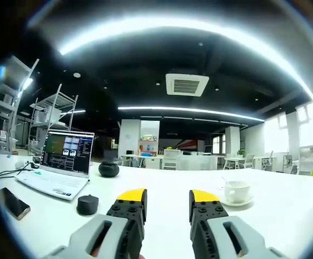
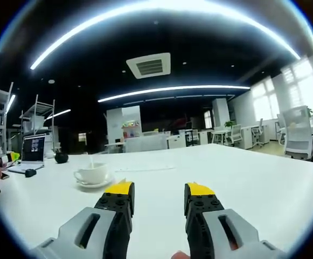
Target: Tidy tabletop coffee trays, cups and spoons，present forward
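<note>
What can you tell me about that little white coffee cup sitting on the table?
The small white ceramic-looking cup stands upright on a matching white round saucer on the white tabletop. A thin handle, probably a spoon, sticks up out of it. Its glossy rounded body looks intact; its contents cannot be seen. Neither tool touches it: it sits ahead of both, well clear.

The left tool (image 1: 167,202) hovers over the white tabletop (image 1: 161,181), jaws apart and empty. A white cup (image 1: 236,190) sits on its saucer (image 1: 237,202) toward the right edge; an open laptop (image 1: 59,164) and a phone (image 1: 15,203) lie at the left edge.
</note>
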{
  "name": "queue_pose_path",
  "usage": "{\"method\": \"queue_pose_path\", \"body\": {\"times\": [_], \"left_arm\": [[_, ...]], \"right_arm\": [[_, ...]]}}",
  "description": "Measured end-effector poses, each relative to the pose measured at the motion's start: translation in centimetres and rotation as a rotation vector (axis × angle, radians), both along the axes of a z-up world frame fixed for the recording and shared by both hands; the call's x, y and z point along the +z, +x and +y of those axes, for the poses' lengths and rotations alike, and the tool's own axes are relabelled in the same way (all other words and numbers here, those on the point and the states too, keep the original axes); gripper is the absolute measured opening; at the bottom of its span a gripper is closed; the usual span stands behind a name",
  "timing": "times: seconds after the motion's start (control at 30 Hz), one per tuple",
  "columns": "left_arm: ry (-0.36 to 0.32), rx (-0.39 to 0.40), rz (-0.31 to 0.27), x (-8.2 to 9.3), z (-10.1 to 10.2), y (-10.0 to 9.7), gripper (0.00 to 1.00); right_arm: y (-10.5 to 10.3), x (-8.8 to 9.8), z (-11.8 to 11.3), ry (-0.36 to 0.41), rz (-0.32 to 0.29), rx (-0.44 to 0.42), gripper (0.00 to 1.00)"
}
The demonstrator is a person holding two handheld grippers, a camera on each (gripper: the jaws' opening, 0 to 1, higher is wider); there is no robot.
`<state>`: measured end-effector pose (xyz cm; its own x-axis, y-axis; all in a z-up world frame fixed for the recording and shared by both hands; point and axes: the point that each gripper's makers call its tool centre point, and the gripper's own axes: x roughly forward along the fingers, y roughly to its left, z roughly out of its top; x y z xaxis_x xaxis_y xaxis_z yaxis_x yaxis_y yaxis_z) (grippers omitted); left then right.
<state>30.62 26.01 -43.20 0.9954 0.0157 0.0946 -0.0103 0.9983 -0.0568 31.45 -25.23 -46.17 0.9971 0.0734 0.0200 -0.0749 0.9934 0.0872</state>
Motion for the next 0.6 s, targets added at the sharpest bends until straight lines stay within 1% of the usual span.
{"method": "queue_pose_path", "body": {"times": [0.6], "left_arm": [[-0.004, 0.0, 0.0, -0.23, 0.17, 0.02, 0.33]], "right_arm": [[0.0, -0.07, 0.38, -0.004, 0.004, 0.005, 0.38]]}}
